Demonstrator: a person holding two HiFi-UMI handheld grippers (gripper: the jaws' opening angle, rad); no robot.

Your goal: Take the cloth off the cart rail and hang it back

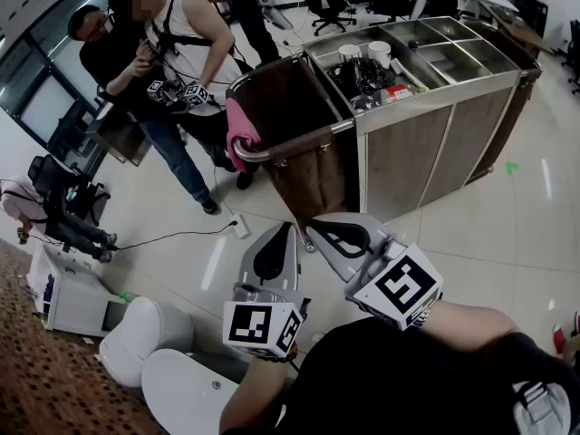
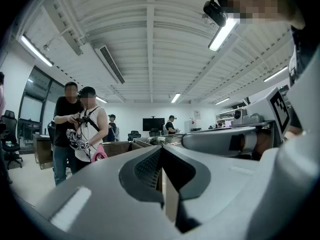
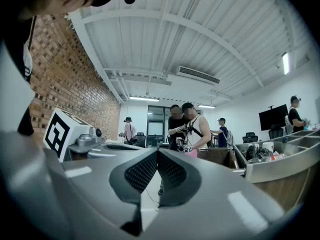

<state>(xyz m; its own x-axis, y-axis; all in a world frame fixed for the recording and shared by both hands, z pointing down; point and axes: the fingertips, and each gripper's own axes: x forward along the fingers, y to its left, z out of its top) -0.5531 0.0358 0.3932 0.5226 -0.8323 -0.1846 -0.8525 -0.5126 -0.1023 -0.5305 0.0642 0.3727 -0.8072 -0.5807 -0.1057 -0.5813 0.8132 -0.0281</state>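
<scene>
The fingers of my left gripper (image 2: 160, 153) are pressed together with nothing between them. My right gripper (image 3: 157, 155) is closed and empty too. Both are held side by side, well apart from the pink cloth (image 1: 240, 128), which hangs over the cart rail (image 1: 304, 140).

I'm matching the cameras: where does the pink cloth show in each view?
Head view: cloth upper centre-left, draped over the cart rail.
Left gripper view: cloth left of centre, small.
Right gripper view: cloth just right of centre, small.
Shared landmark: person in the white top beside it.
</scene>
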